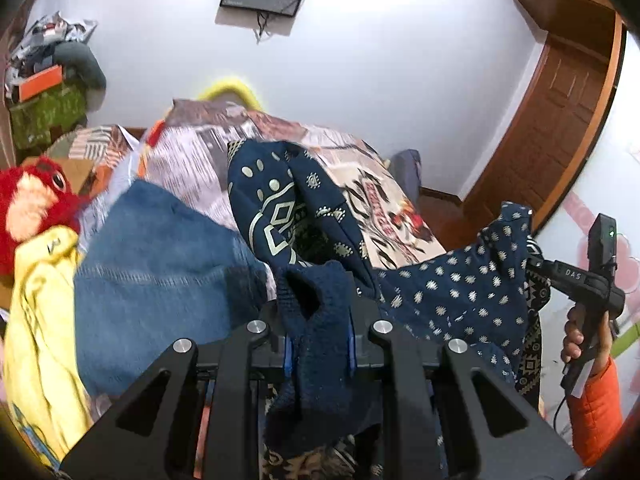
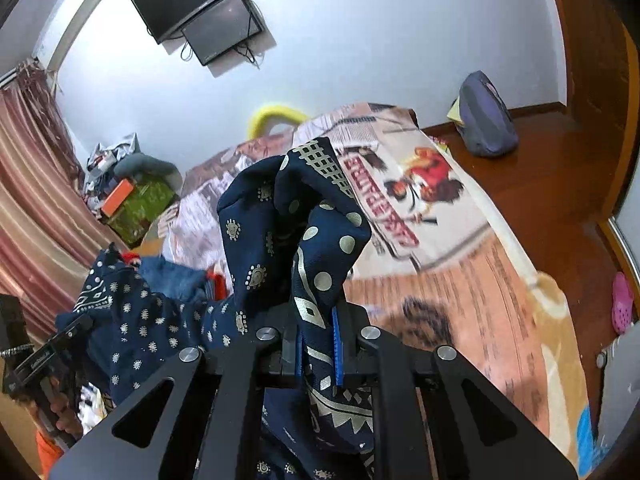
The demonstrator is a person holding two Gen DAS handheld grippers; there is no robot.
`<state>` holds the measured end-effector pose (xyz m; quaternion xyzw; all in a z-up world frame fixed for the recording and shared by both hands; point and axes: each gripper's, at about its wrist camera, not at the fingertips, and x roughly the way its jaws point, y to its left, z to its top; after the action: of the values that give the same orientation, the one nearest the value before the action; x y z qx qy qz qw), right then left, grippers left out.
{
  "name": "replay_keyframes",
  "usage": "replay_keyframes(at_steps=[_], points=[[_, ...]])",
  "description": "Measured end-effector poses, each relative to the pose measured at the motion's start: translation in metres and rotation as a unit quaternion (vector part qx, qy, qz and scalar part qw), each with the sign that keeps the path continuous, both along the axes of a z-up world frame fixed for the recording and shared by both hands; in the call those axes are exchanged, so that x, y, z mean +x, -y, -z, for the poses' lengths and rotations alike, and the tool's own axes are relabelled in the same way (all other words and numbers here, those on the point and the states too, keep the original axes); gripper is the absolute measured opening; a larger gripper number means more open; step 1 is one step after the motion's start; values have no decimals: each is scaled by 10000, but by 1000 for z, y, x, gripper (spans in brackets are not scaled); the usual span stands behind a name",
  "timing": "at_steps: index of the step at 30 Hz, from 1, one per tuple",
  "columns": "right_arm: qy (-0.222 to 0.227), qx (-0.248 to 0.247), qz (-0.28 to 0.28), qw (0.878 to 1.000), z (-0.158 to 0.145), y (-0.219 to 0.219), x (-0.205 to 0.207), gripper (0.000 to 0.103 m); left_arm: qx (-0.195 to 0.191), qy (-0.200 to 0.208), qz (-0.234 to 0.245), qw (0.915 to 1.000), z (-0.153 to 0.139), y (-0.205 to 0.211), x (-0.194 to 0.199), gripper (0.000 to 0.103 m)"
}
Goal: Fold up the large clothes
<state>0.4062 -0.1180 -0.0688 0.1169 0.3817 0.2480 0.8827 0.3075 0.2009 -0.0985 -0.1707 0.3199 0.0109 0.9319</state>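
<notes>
The large garment [image 1: 460,292] is navy blue with a pale print and hangs lifted above the bed, stretched between both grippers. My left gripper [image 1: 319,344] is shut on its dark knitted edge, which bunches between the blue pads. At the right of that view a hand in an orange sleeve holds the right gripper's black body [image 1: 588,276], whose tips are buried in the cloth. In the right wrist view my right gripper [image 2: 318,348] is shut on a printed fold of the garment [image 2: 264,240], which billows above the fingers. The left gripper's body [image 2: 44,356] shows at the far left.
Below lies a bed with a printed cover [image 2: 460,280]. A blue denim piece [image 1: 160,264], a yellow garment [image 1: 40,300] and a red plush toy [image 1: 32,200] lie on its left side. A grey bag [image 2: 486,120] sits on the wooden floor near a door [image 1: 560,120].
</notes>
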Motion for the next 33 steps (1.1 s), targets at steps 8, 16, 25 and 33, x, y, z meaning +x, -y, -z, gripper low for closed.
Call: replay_keyframes(at_steps=[8, 16, 25, 33], points=[[-335, -328, 156, 9988, 45, -45, 77, 10, 462, -555, -362, 9967, 41, -44, 81, 19], [-1011, -742, 612, 9902, 127, -46, 123, 15, 263, -1405, -768, 9867, 123, -88, 128, 27], [-1125, -1226, 630, 9840, 119, -30, 111, 18, 746, -1488, -1015, 9808, 114, -85, 110, 63], [-191, -1705, 75, 9851, 47, -26, 34, 43, 1172, -1222, -727, 9829, 59, -47, 67, 63]])
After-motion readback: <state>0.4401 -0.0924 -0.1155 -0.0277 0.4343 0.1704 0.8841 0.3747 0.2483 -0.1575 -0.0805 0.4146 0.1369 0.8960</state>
